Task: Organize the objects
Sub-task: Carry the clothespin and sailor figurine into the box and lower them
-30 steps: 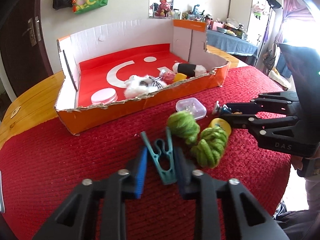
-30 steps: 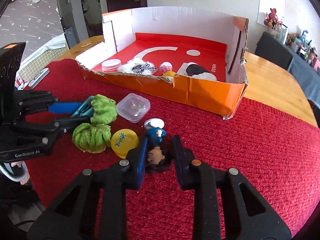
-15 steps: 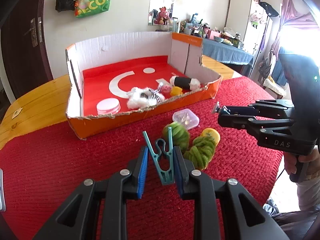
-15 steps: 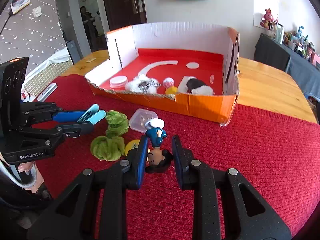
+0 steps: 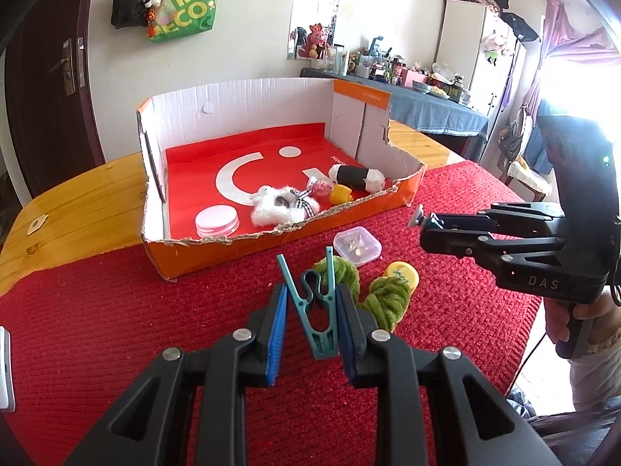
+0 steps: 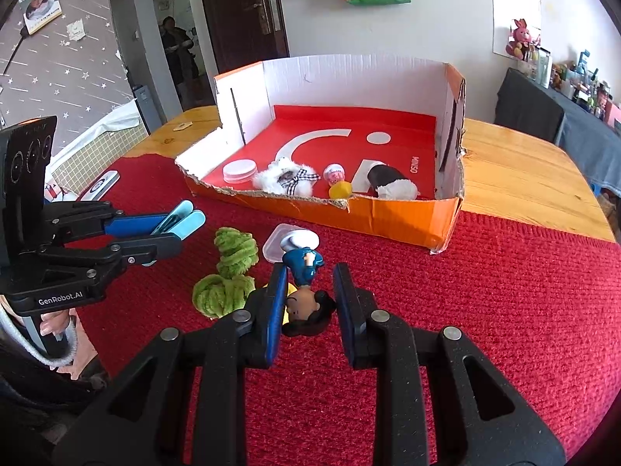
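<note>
The left gripper [image 5: 311, 318] is clamped on a teal clothes peg [image 5: 315, 310], held clear of the red cloth [image 5: 97, 330]. Just ahead of its jaws lie two green yarn bundles [image 5: 388, 299], a yellow disc [image 5: 401, 273] and a small clear case [image 5: 357, 244], all unsorted. The right gripper [image 6: 308, 303] grips a small figurine [image 6: 304, 291] upside down by its head. Beyond both jaws, the orange box [image 6: 388, 215] already holds a pink disc, a fluffy white toy, a yellow piece and a black-and-white roll. By my reckoning the job is about half done.
</note>
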Motion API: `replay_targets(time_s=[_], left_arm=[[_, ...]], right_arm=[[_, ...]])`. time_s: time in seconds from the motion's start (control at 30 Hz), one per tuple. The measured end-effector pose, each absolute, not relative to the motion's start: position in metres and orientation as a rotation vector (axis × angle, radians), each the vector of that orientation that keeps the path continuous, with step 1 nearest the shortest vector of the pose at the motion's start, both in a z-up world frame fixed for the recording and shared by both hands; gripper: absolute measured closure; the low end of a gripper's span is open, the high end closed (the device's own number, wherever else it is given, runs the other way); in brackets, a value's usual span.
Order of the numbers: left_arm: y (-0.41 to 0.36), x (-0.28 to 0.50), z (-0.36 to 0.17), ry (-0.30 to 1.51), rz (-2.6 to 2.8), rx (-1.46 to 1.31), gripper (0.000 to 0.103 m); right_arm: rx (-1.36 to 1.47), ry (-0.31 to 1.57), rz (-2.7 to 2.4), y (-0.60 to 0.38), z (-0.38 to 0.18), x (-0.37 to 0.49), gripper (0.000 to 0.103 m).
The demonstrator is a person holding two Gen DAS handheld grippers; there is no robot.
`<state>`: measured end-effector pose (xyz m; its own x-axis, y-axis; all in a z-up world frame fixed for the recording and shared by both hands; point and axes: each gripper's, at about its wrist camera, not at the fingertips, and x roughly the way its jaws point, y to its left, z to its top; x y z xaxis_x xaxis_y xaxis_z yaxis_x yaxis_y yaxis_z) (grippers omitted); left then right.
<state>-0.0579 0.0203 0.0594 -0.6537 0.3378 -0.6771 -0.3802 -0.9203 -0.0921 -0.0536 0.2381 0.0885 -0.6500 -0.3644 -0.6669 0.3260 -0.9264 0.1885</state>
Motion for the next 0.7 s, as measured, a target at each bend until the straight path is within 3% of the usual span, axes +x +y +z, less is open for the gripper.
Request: replay_targets(time_s=[0.3,0.7], left_arm=[[0.016,-0.071,0.085,0.086,2.569,-0.962,0.078],[0.018,-0.146,0.097,0.112,2.571,-0.993,0.078]], right_arm=[[0.987,-0.081,-2.547,0.236,0.114,-0.066,0.080],[1.044,-0.006,-2.582,0.221,0.127,-0.155,0.080]])
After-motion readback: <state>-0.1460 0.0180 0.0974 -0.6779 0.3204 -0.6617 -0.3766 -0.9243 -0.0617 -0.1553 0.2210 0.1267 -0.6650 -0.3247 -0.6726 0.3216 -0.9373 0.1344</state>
